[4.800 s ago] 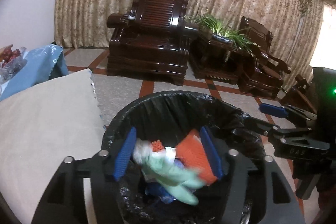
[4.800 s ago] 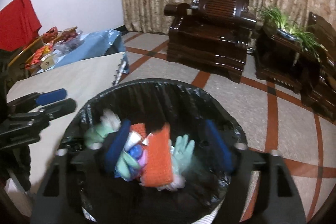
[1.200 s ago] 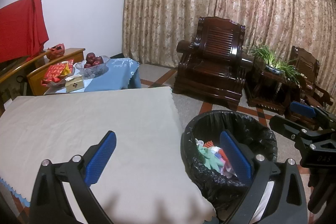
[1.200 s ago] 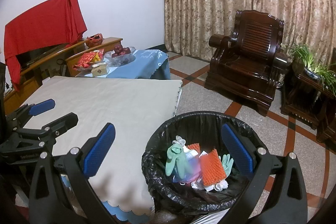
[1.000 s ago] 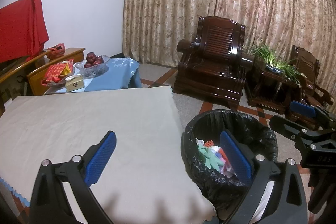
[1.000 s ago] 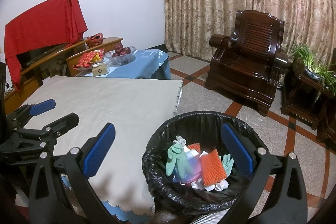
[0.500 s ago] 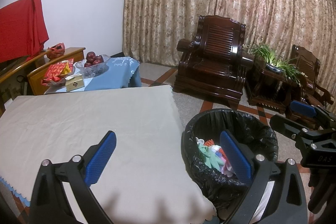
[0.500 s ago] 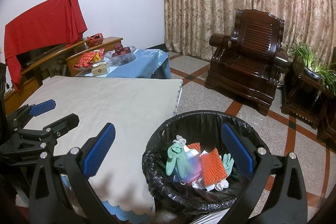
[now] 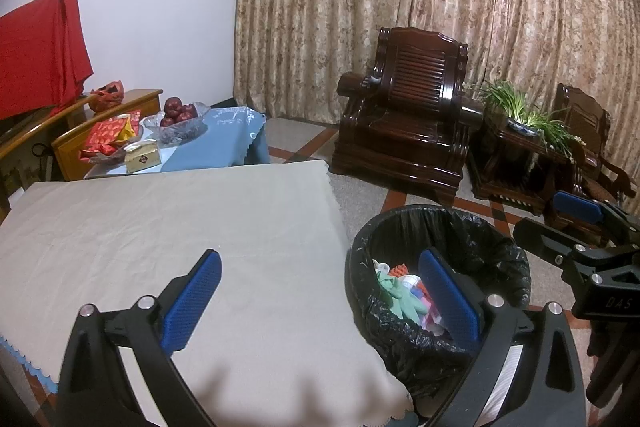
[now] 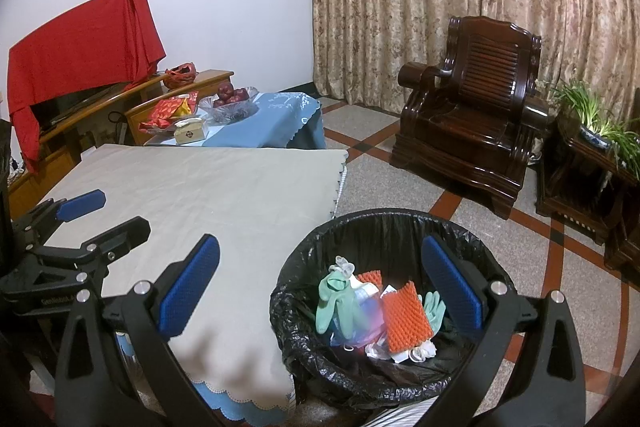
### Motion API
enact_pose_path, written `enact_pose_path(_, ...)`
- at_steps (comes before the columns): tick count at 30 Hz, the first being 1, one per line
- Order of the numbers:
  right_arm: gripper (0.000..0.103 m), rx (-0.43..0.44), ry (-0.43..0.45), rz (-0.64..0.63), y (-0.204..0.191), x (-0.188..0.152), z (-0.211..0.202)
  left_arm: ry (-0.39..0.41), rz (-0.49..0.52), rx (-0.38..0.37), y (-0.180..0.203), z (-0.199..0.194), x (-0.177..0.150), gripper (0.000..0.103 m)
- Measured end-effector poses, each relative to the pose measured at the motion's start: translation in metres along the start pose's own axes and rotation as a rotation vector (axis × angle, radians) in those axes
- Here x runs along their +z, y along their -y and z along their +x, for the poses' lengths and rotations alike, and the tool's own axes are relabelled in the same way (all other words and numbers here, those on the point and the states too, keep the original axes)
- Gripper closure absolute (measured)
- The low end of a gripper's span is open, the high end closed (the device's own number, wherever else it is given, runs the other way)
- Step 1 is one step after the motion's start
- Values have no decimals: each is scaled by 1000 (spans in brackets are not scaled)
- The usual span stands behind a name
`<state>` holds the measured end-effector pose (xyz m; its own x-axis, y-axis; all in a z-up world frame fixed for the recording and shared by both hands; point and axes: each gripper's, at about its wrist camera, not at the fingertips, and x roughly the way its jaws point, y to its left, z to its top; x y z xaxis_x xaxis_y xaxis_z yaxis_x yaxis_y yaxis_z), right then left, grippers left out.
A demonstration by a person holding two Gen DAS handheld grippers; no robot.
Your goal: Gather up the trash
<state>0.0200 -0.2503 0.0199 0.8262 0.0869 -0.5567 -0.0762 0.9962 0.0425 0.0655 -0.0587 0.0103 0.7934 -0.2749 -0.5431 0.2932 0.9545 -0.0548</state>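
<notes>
A trash bin with a black liner stands on the floor at the right edge of the table; it also shows in the left wrist view. Inside lie green rubber gloves, an orange ridged sponge and other scraps. My left gripper is open and empty, held above the table's near right corner. My right gripper is open and empty, above the bin's left side. Each gripper shows in the other's view: the right one, the left one.
The table wears a beige cloth. Behind it a blue-clothed table holds a glass fruit bowl, a box and red packets. Dark wooden armchairs, a plant stand and curtains stand beyond.
Since 4.8 s ago both grippers have pulled up and back from over the bin, empty; the gloves and sponge lie in the bin. In the last second nothing has visibly moved.
</notes>
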Motion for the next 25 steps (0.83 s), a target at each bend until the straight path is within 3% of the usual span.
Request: enact_pose_path(25,5,-8,-23,13,3,-9,2,-18,3,2,2,1,-19,6)
